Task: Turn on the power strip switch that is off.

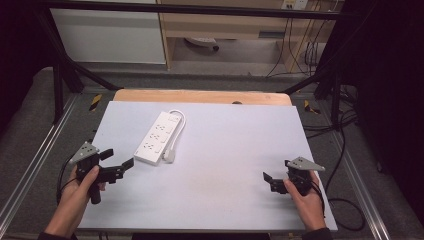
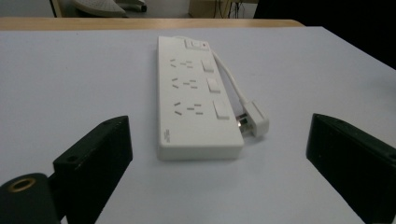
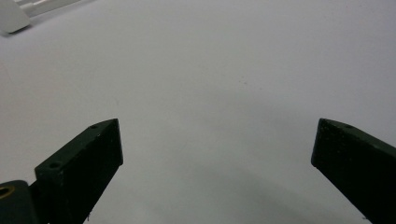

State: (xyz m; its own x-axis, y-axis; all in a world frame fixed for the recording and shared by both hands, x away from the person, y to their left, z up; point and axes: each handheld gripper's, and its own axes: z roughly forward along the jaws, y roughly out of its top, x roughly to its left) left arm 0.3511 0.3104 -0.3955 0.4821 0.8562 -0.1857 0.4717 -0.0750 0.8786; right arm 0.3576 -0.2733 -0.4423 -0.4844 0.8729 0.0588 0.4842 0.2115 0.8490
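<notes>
A white power strip [image 1: 157,137] with three sockets lies on the white board, left of centre. Its short cable loops round the far end, and the plug [image 1: 170,156] rests against its near right side. In the left gripper view the strip [image 2: 194,98] lies straight ahead with the plug [image 2: 254,119] beside it. My left gripper [image 1: 118,159] is open just left of the strip's near end, with nothing between its jaws. My right gripper [image 1: 277,170] is open near the board's front right, over bare surface. The right gripper view has the jaws wide apart around my right gripper [image 3: 218,135].
The white board [image 1: 230,145] lies on a wooden table [image 1: 200,96] inside a black metal frame [image 1: 60,75]. Cables [image 1: 340,150] trail on the floor to the right. A corner of the strip [image 3: 11,18] shows at the top left of the right gripper view.
</notes>
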